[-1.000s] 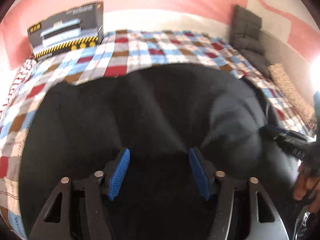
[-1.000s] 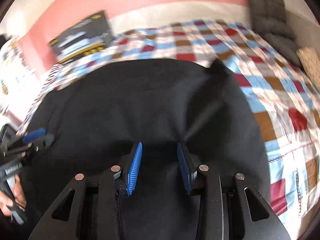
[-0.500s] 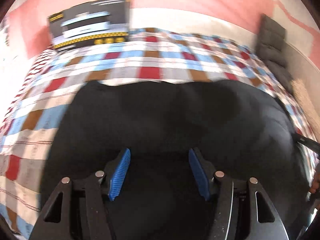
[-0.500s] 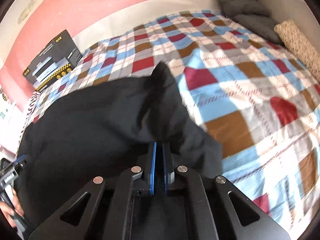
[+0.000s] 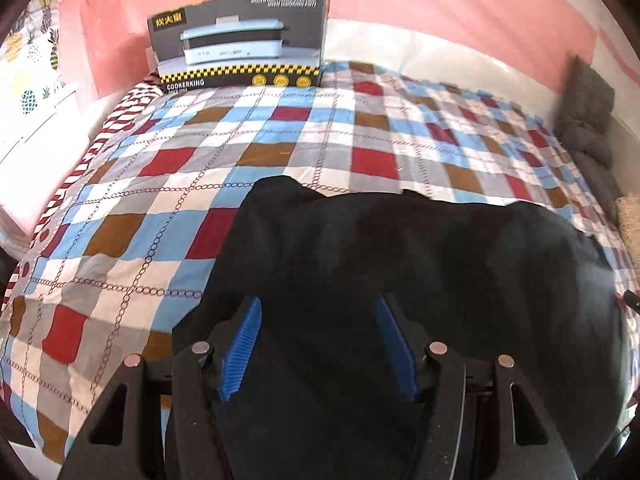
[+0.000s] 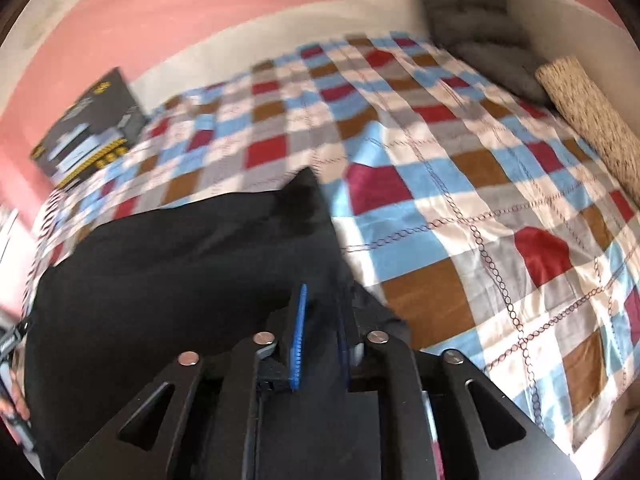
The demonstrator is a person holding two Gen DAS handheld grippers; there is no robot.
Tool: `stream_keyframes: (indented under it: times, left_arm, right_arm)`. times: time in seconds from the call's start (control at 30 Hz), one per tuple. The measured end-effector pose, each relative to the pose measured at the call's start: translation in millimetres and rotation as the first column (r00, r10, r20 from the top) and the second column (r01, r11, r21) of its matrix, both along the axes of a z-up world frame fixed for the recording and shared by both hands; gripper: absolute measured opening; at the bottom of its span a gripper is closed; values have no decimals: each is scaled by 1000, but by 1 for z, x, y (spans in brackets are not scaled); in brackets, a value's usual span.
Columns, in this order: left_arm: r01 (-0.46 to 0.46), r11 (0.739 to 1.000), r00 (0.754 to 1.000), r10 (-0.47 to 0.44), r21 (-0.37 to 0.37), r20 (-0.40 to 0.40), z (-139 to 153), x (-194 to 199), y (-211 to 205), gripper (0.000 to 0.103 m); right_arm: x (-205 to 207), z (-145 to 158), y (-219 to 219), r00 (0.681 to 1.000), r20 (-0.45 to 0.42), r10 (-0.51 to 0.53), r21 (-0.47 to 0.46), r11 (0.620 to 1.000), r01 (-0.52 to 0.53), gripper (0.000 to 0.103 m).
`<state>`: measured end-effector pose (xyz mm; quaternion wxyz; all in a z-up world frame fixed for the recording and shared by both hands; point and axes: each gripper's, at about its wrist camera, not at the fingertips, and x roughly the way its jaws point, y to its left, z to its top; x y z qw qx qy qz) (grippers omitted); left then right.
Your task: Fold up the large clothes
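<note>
A large black garment [image 5: 420,256] lies spread on the checked bedspread [image 5: 200,184]; it also shows in the right wrist view [image 6: 180,264]. My left gripper [image 5: 318,340] is open, its blue pads wide apart over the garment's near part. My right gripper [image 6: 320,334] has its blue pads a narrow gap apart, with black cloth between them at the garment's right edge. The left gripper shows at the left edge of the right wrist view [image 6: 12,340].
A dark appliance box [image 5: 240,40] stands against the pink wall at the head of the bed. Grey cushions [image 6: 472,12] and a speckled bolster [image 6: 592,120] lie along the bed's right side. A striped cloth [image 5: 100,144] edges the left side.
The right gripper, shut on the cloth half a second ago, now shows a small gap. The left view has swung left, baring more bedspread. The left gripper stays open.
</note>
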<state>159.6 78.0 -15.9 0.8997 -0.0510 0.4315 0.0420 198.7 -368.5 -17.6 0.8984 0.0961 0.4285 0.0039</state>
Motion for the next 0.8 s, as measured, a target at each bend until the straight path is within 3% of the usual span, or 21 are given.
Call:
stream_keyframes:
  times: [0.1,0.37,0.47,0.8]
  left_arm:
    - [7,1000,1000,-7,11,9,9,-22,-7,63]
    - [49,997,999,-49,56,-3,5,-67,-26,63]
    - [47,998,997,-44,42,-60,-10,-67,-24,63]
    - [1,998,999,1,57,-35,-6,-87,-8,63]
  right_arm:
    - [-24,8,23,997,20,81,-8,997,-81,35]
    - [-70,5,73,974,26,224,-67,973,-222,38]
    - [-63,-16,71,974,-38,223,-64,972,-225,38]
    - [-77,-8,52,987,-37,157,-94,983,-159,39]
